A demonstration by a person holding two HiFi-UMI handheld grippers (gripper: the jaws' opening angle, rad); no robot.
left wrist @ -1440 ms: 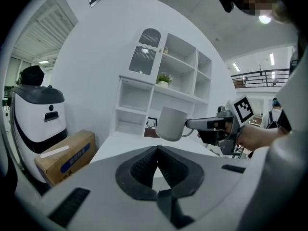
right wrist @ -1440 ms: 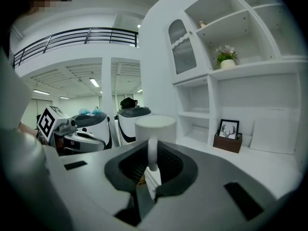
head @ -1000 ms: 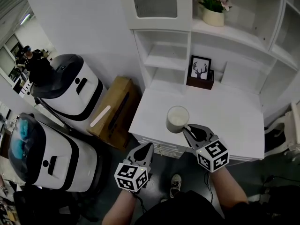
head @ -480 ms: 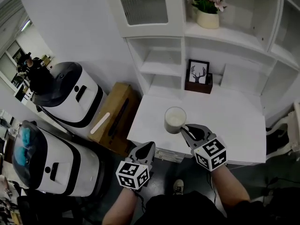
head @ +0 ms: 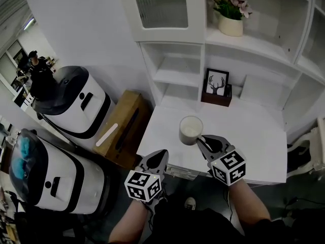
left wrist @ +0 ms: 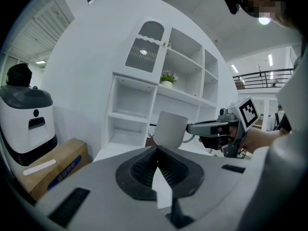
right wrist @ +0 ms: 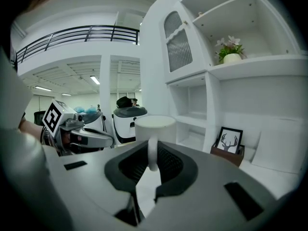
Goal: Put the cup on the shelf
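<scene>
**Right jaws.** My right gripper (right wrist: 153, 163) has its jaws closed on the handle (right wrist: 152, 150) of the cup (right wrist: 154, 124). The cup stands upright just beyond the jaw tips, mouth up. It appears to be held clear of the desk (head: 254, 131) below. Only the handle is gripped; the cup body is unsupported.

**Left jaws.** My left gripper (left wrist: 156, 153) has its jaws pressed together with nothing between them. It sits to the left of the right jaws and lower, short of the desk edge, and plays no part in the carry.

**Progress.** Pickup looks complete: the cup is in hand. Placement is not done. The shelf (head: 177, 75) lies ahead of the right jaws and above them, well apart from the cup. A framed picture (head: 217, 83) stands ahead and to the right, and a plant (head: 231, 14) sits on a higher board.

**Remaining, by my judgement.**
1. Raise and advance the cup to a free board.
2. Set its base flat.
3. Open the right jaws and back out.

Caution: a handle grip may let the cup tilt, so keep it level.
</scene>
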